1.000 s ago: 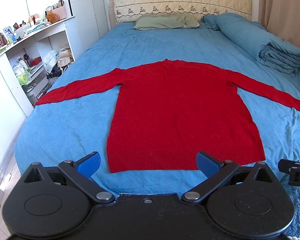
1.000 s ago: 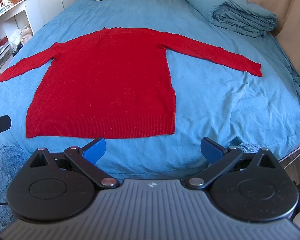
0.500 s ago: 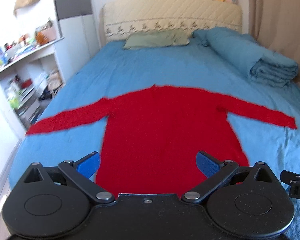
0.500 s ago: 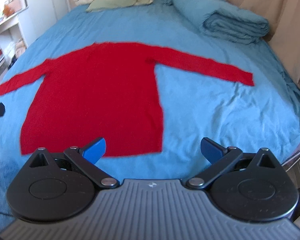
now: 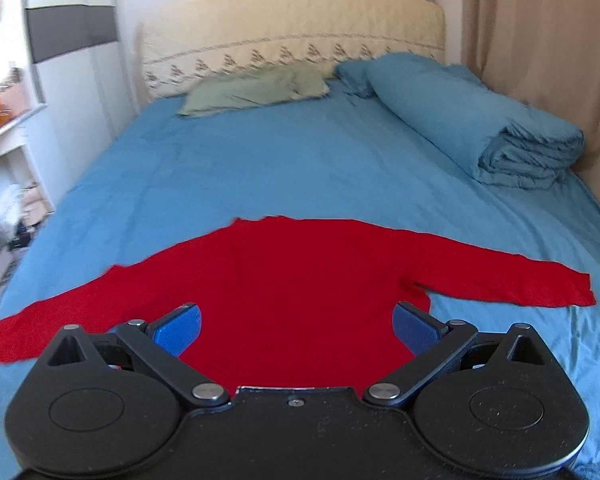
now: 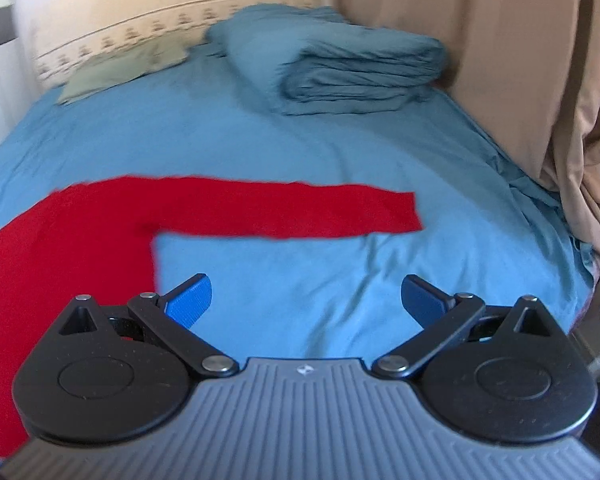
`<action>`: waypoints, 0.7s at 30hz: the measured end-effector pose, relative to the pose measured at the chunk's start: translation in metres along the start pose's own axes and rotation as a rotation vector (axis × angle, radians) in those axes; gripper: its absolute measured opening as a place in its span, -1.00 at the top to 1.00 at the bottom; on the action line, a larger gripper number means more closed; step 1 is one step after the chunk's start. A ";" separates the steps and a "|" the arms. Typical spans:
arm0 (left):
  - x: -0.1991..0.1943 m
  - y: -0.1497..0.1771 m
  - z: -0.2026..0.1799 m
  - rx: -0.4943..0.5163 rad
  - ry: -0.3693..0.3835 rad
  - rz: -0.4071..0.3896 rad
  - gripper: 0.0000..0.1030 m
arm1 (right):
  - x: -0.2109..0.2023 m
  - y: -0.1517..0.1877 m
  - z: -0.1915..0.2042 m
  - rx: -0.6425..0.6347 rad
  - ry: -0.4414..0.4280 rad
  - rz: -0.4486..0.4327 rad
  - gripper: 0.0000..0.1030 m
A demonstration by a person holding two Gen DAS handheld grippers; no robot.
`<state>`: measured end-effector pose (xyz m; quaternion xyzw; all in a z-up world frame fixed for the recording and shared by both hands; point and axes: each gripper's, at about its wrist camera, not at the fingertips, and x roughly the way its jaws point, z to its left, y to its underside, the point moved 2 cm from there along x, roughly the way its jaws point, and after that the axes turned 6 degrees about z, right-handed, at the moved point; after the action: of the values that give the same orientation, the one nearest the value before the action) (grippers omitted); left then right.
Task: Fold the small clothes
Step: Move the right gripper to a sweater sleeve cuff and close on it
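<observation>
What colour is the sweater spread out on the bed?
Solid red sweater, no pattern visible; clearest in the left wrist view.

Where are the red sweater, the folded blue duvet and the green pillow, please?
red sweater (image 5: pixel 300 280): left wrist view, middle of its body.
folded blue duvet (image 6: pixel 352 68): right wrist view, its folded end.
green pillow (image 5: pixel 252 90): left wrist view, its top face.

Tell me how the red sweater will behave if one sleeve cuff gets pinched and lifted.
The red sweater lies flat, so it is likely floppy: the sleeve should drape from the right gripper. It looks thin, probably light. The bedsheet may drag it slightly.
</observation>
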<state>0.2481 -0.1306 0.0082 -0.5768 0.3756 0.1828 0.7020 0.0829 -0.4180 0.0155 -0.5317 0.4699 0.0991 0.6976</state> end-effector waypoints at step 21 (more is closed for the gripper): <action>0.255 -0.076 -0.082 -0.015 0.101 0.278 -1.00 | 0.252 -0.032 -0.104 0.412 0.054 0.165 -0.74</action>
<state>0.4405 -0.2731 -0.1331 -0.5329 0.4853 0.2518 0.6458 0.1817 -0.6092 -0.1544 -0.3401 0.5405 0.0435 0.7683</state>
